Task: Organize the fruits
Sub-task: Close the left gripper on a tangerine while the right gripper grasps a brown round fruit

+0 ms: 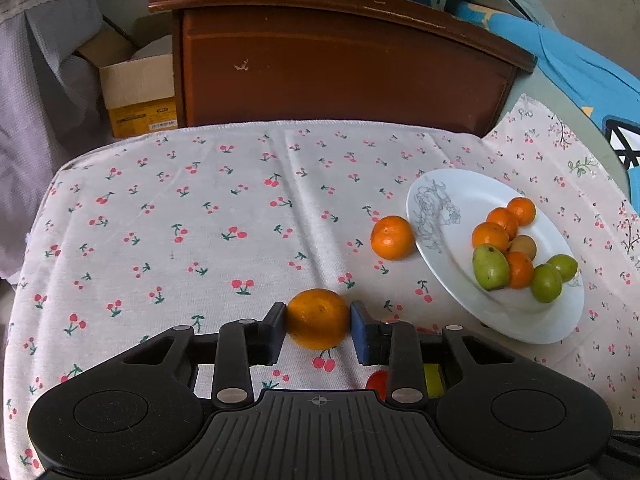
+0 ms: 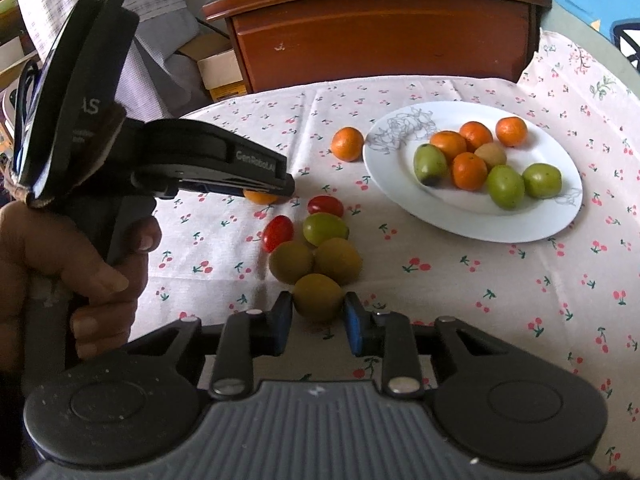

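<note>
The left gripper (image 1: 318,330) is closing its fingers (image 1: 275,332) on an orange (image 1: 318,319) that is resting on the cloth-covered bench (image 1: 192,220), the blue pads pressing its two sides. The right gripper (image 2: 318,320) is pinching a small olive-green fruit (image 2: 318,297), the nearest of a loose cluster (image 2: 316,252) of green fruits and two red tomatoes (image 2: 325,205) that is sitting just beyond it. No earlier view is available to show either fruit lifted; both are looking seated on the cloth.

Farther out, a white plate (image 2: 472,224) is lying to the right and is already holding several small oranges, green fruits and one brownish one. Another orange (image 2: 347,143) is waiting just beside the plate's left rim.

Judging by this, the sorting is roughly halfway: the plate is partly filled, while the two gripped fruits, the cluster and the stray orange are remaining to be moved.
</note>
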`<state>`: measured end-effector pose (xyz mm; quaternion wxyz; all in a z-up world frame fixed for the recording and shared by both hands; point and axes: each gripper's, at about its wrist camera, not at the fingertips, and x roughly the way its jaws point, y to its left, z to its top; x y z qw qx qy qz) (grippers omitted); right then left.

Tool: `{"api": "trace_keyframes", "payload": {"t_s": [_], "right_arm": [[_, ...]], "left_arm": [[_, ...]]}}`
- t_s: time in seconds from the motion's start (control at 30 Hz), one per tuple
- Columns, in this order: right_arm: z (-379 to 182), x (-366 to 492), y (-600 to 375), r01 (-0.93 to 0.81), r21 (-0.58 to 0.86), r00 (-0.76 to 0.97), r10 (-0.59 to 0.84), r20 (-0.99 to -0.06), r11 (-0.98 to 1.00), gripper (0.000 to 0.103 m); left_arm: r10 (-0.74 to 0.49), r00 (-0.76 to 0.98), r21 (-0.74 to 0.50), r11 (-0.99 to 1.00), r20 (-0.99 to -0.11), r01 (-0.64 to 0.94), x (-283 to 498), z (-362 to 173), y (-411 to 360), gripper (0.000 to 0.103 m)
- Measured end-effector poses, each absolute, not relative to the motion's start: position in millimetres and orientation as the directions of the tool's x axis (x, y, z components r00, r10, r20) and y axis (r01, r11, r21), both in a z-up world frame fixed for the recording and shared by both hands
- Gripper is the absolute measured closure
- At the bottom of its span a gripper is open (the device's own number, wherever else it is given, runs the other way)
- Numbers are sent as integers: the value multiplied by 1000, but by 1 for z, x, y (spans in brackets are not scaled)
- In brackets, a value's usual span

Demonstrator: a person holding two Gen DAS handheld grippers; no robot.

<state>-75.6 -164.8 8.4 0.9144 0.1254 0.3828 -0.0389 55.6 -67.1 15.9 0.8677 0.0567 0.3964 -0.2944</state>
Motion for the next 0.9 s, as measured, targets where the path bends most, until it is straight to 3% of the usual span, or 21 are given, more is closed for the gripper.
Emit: {"api": "trace_keyframes", "payload": {"t_s": [0.53,0.9], "right_arm": [[22,-80,-169,169,225,734,30,-678,960,75],[61,-86,-196,218,251,812,-32,-583,943,76]], "left_arm": [[-481,539,-154,827,-691,541,47,36,-54,72],[-556,562,-204,798,-613,567,35,76,-55,72]]}}
